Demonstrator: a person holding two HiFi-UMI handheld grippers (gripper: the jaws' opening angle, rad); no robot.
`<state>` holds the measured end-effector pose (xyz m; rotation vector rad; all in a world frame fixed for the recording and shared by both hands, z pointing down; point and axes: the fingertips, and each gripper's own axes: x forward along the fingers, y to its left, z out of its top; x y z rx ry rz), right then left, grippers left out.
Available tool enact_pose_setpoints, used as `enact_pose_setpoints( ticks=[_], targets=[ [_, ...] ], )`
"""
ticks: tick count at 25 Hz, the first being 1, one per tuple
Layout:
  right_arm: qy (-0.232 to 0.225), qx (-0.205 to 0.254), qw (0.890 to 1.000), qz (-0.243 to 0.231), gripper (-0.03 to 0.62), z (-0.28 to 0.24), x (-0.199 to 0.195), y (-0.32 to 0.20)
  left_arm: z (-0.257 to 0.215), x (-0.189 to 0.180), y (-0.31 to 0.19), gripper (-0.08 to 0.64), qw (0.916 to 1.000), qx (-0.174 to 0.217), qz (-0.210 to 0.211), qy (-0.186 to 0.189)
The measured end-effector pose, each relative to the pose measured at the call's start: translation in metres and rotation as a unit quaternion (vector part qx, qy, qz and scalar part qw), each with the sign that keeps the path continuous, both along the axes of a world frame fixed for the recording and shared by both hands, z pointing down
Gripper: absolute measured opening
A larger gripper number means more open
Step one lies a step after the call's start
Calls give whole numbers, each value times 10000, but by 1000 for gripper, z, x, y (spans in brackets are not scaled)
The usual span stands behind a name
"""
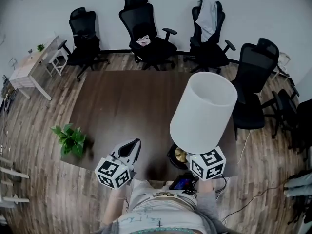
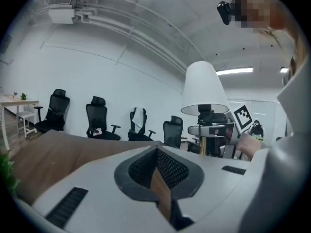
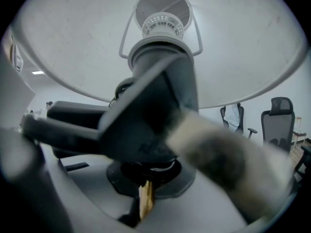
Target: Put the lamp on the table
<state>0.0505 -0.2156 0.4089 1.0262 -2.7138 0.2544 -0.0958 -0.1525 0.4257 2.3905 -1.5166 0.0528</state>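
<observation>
The lamp (image 1: 204,111), with a tall white shade, a brass stem and a dark round base, hangs upright over the near right edge of the dark brown table (image 1: 126,101). My right gripper (image 1: 192,159) is shut on its stem just under the shade. In the right gripper view the brass stem (image 3: 146,198) sits between the jaws of the right gripper (image 3: 146,203), and the shade's underside (image 3: 233,47) fills the top. My left gripper (image 1: 132,146) is shut on nothing, over the table's near edge to the left of the lamp. From the left gripper (image 2: 163,193) view, the lamp (image 2: 204,89) stands to the right.
A small green plant (image 1: 70,139) sits at the table's near left corner. Several black office chairs (image 1: 146,28) line the far and right sides. A light wooden desk (image 1: 31,65) stands at far left. A cable (image 1: 258,196) trails on the floor at right.
</observation>
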Motion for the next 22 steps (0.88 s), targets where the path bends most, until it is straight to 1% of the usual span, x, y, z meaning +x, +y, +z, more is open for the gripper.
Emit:
enact_pose_setpoints(
  ticks=[5,13,22],
  targets=[
    [98,1,9994,337,17,2,-8,-9,-2,-11,-12,12,9994,9,343,-5],
    [145,-84,9984,541,17,10,-45,-14,10,-51,-23,12,9978,-160,647,68],
    [186,-138,9968,766,17,23,-91,-23,23,-95,-41,12,9950,-229,955,159]
  ],
)
